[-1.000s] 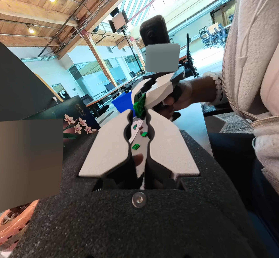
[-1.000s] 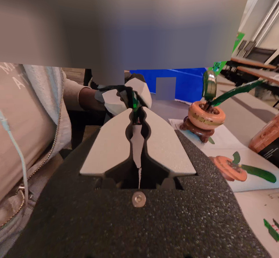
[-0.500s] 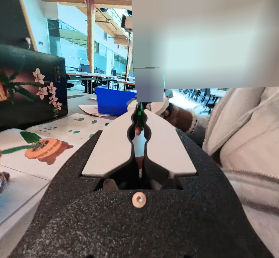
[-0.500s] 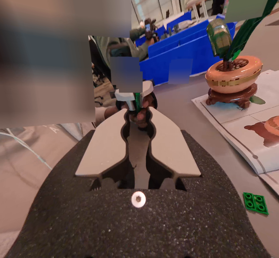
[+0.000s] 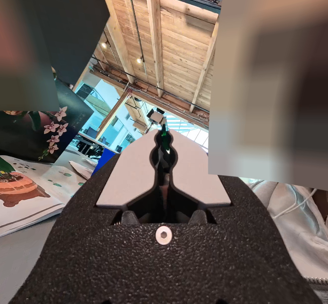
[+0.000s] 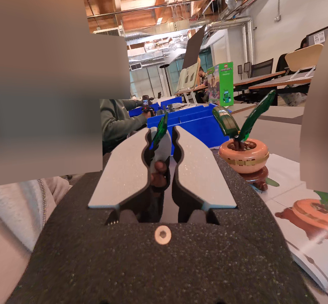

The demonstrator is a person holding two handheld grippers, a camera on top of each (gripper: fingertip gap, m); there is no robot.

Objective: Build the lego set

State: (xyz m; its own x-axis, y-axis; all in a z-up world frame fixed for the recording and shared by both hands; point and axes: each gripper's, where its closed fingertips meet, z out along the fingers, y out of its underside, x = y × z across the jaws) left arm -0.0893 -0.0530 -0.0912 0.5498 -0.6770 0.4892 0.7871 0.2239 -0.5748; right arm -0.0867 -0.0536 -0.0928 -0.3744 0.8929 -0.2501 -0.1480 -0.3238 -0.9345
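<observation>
My left gripper (image 5: pixel 163 131) is shut on a thin green leaf piece (image 5: pixel 164 136), which stands up between its tips, and it points up at the ceiling. In the right wrist view that gripper's grey finger (image 6: pixel 164 144) and the green leaf piece (image 6: pixel 161 126) show just beyond my right gripper (image 6: pixel 162 129), which is open and empty with its jaws apart on either side of them. The lego plant pot (image 6: pixel 244 155), peach on a brown foot, stands on the table to the right with two dark green leaves (image 6: pixel 257 114).
An open instruction booklet (image 6: pixel 301 215) lies under and beside the pot; it also shows in the left wrist view (image 5: pixel 26 188). A dark box with orchid pictures (image 5: pixel 35 135) stands at the left. Blue bins (image 6: pixel 191 123) stand behind. A person (image 6: pixel 117 117) works at another table. Both grippers' tips are roughly 15 centimetres from the lego plant pot (image 6: pixel 244 155).
My right gripper opened and let go of the green leaf piece. My left gripper keeps it and has tilted up toward the ceiling.
</observation>
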